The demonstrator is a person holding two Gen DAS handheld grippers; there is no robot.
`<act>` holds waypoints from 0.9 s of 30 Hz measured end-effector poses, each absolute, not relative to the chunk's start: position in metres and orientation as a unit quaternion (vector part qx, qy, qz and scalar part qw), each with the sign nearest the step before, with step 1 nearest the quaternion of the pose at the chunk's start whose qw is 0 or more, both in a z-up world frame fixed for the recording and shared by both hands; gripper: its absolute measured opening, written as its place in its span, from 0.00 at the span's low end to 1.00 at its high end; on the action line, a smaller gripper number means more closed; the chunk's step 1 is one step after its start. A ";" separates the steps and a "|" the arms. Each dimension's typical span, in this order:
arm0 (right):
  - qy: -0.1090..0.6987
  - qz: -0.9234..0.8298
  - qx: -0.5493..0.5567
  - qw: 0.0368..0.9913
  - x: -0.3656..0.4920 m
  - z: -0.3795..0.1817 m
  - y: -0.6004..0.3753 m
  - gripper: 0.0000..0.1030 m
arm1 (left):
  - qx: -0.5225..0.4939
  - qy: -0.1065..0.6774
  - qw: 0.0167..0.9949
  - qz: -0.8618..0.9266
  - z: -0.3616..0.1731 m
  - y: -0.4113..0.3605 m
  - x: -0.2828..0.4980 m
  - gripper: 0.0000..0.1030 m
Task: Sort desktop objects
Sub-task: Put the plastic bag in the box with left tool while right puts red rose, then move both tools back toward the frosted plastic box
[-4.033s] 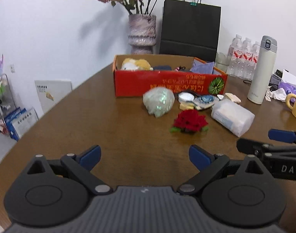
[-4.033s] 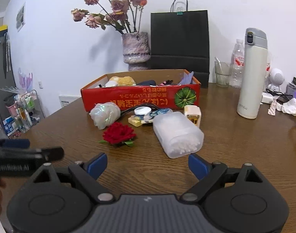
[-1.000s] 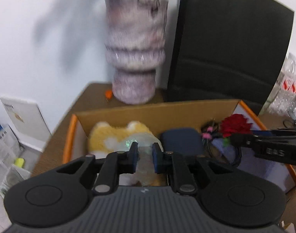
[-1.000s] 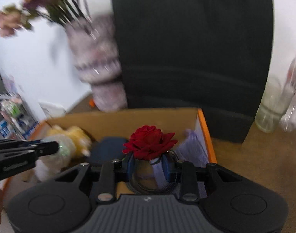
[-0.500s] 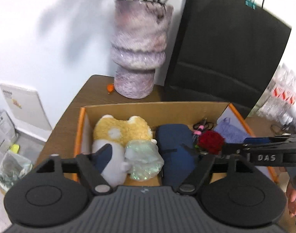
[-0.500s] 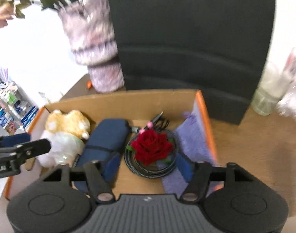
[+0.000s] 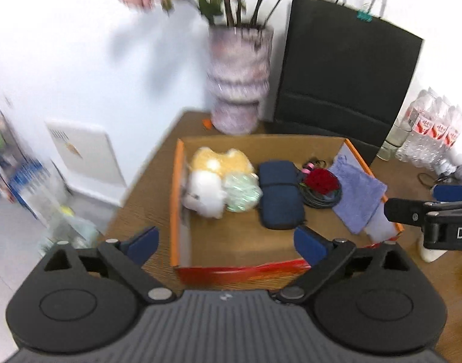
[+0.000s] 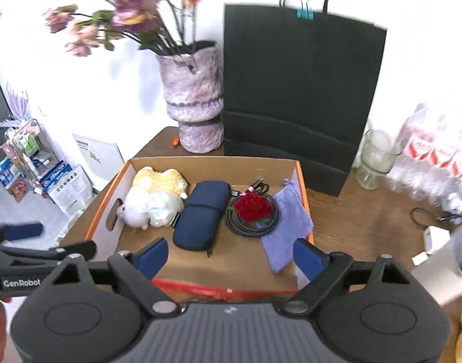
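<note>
Scene: A red-and-orange cardboard box (image 8: pixel 303 181) sat on a brown wooden table (image 8: pixel 367 211), in front of a mottled vase (image 8: pixel 194 103) and a black paper bag (image 8: pixel 300 90).
Left gripper (image 7: pixel 226 237): Empty, jaws spread wide, it hung above the box's near left corner, looking down into it.
Right gripper (image 8: pixel 231 254): Likewise spread and holding nothing, it hovered over the box's near wall, tilted downward.
Task items: A red rose (image 8: pixel 253 207) lay on a coiled dark cable (image 8: pixel 246 230); a shiny crumpled bundle (image 7: pixel 241 192) rested between a white-and-yellow plush toy (image 7: pixel 206 187) and a navy pouch (image 8: pixel 202 214). A lilac drawstring bag (image 8: pixel 286 224) leaned against the right wall.
Handling, as judged: The rose and bundle looked light and soft, easily crushed; a gentle pinch low on the rose's bloom, or across the bundle's middle, would likely serve. The pouch appeared firmer, best taken across its narrow width.
Elsewhere: Bottled water (image 8: pixel 427 163) and a glass jar (image 8: pixel 376 160) stood to the right, well apart from the box.
</note>
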State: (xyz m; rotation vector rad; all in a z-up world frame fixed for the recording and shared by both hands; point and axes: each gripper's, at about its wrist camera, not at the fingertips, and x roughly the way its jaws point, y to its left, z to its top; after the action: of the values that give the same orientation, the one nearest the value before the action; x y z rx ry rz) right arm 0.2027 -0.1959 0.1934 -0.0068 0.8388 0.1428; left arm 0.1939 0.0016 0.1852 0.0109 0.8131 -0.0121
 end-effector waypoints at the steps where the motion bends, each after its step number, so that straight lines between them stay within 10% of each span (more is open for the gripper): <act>1: 0.396 0.068 -0.010 0.915 0.190 0.193 -0.192 0.89 | 0.012 0.383 0.924 -0.004 0.187 0.001 0.183 1.00; 27: 0.245 0.062 0.005 0.968 -0.077 0.045 -0.176 0.92 | -0.014 0.263 0.965 -0.013 0.068 0.019 -0.067 1.00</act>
State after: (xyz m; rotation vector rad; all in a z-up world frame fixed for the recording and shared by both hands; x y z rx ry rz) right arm -0.0771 -0.1757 0.0450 0.0110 0.4953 0.1258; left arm -0.0673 0.0192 0.0680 -0.0289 0.5322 -0.0256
